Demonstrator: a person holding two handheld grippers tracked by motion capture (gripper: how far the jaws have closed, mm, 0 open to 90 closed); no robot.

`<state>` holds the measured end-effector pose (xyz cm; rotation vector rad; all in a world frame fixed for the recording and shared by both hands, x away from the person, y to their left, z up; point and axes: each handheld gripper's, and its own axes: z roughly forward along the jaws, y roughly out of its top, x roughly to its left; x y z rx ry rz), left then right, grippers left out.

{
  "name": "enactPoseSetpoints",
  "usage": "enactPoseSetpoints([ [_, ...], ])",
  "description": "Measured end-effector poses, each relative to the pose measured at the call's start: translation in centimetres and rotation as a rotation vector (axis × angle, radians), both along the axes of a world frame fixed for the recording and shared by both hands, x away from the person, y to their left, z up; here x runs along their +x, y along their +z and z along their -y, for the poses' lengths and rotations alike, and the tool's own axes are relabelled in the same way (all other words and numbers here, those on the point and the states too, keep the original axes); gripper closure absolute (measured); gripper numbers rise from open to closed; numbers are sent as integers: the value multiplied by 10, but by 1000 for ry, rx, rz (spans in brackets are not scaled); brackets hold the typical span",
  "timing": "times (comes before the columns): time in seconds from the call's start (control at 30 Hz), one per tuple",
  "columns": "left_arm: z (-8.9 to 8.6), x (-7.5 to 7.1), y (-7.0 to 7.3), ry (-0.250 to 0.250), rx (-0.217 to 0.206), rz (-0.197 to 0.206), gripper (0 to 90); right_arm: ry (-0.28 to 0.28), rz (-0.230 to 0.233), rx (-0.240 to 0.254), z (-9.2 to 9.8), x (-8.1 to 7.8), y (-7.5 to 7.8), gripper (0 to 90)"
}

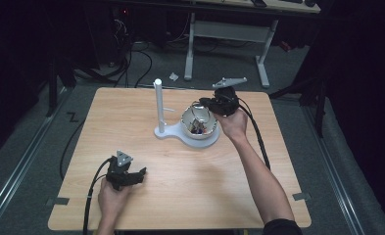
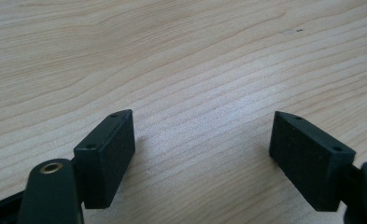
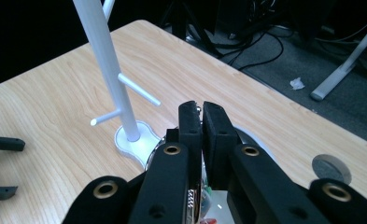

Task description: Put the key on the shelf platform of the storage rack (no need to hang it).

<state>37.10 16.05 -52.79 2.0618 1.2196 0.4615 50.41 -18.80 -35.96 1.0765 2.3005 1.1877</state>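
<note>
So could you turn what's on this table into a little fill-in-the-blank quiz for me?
1. The left hand-held gripper rests low over the bare wooden table with its jaws ____.
2. The right hand-held gripper is at the rim of a shiny metal ____.
3. The white stand has a tall post that stands ____.
4. The right hand-held gripper's jaws are ____.

Missing words: open; bowl; upright; shut

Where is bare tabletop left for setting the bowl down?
Free: the wide strip between the left gripper and the right forearm, and the far left corner behind the white stand. Crowded: around the shiny bowl, where the right gripper works.
</note>
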Motion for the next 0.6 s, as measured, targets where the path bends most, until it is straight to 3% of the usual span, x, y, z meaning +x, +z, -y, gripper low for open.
enactPoseSetpoints([
  [0.6, 0, 0, 0, 0, -2, 0, 230, -14, -33, 0, 3, 2, -26, 877],
])
